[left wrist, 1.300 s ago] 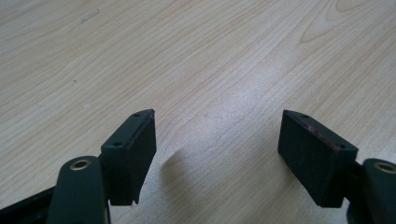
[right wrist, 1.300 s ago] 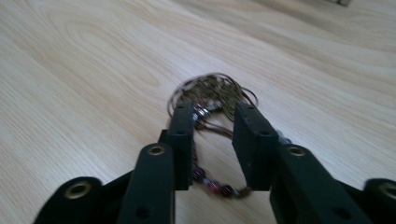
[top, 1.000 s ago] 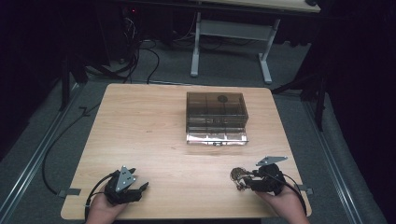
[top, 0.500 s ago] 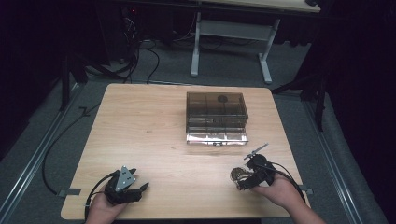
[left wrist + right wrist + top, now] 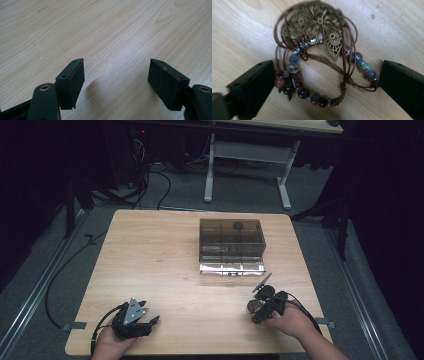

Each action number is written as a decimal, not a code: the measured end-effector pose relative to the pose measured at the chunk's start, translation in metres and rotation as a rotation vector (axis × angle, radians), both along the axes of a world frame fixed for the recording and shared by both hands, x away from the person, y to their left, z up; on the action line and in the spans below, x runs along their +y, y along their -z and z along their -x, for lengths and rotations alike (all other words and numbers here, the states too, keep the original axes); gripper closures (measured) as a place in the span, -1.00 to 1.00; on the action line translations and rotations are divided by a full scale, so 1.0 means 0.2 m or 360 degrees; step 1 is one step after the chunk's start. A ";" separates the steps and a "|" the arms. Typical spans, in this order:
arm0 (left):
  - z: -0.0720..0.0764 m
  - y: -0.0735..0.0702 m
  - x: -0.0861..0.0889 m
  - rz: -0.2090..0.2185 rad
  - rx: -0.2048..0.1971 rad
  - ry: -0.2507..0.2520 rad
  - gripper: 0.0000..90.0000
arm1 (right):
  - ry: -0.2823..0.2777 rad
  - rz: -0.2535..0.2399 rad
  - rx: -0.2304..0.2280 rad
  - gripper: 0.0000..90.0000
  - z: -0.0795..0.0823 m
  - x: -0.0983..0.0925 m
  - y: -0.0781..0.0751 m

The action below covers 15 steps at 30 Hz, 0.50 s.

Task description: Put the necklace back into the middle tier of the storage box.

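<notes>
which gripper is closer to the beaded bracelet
Right. The right gripper stands over the bracelet, jaws open either side; the left gripper rests far across the table.

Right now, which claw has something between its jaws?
The right claw: its open jaws straddle the beaded cord bracelet with a brass butterfly charm, lying on the table. The left claw, also open, has bare wood between its jaws.

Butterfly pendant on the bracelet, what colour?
Brassy gold filigree butterfly pendant on the beaded bracelet; clearest in the right gripper view.
</notes>
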<state>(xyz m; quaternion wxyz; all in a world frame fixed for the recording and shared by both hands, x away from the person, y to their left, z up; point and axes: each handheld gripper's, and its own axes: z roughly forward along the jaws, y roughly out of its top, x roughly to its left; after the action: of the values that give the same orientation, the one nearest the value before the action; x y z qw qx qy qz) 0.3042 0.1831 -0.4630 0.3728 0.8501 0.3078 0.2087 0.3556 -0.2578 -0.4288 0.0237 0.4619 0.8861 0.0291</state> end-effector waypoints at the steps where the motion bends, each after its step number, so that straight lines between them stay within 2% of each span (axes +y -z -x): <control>1: 0.00 0.00 0.00 0.0001 0.0002 0.0000 -0.34 | 0.0007 -0.0012 0.0000 -0.78 0.00 0.00 -0.01; 3: 0.00 0.00 0.00 0.0001 0.0001 0.0000 -0.34 | 0.0012 -0.0019 -0.0011 -0.57 0.00 0.00 -0.03; 7: 0.00 0.00 0.00 0.0000 -0.0002 -0.0001 -0.34 | -0.0024 -0.0019 -0.0017 -0.39 -0.01 -0.01 -0.04; 9: 0.00 0.00 0.00 0.0000 -0.0001 -0.0001 -0.34 | -0.0058 -0.0014 -0.0021 -0.32 -0.01 -0.01 -0.04; 10: 0.00 0.00 0.00 0.0000 -0.0002 -0.0001 -0.34 | -0.0081 -0.0006 -0.0020 -0.25 -0.01 0.00 -0.05; 11: 0.00 0.00 0.00 0.0000 -0.0001 -0.0001 -0.34 | -0.0108 -0.0002 -0.0009 -0.08 -0.01 0.01 -0.06; 13: 0.00 0.00 0.00 0.0000 -0.0001 -0.0002 -0.34 | -0.0137 0.0005 -0.0002 0.08 -0.01 0.02 -0.06; 14: 0.00 0.00 0.00 0.0000 -0.0001 -0.0002 -0.34 | -0.0137 0.0005 -0.0002 0.08 -0.01 0.02 -0.06; 15: 0.00 0.00 0.00 0.0000 -0.0001 -0.0001 -0.34 | -0.0173 0.0006 -0.0008 0.17 -0.02 0.02 -0.06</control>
<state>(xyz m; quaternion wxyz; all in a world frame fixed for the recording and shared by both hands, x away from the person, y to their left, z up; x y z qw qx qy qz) 0.3043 0.1828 -0.4630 0.3728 0.8499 0.3082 0.2090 0.3592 -0.2544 -0.4159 0.0250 0.4131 0.9099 0.0298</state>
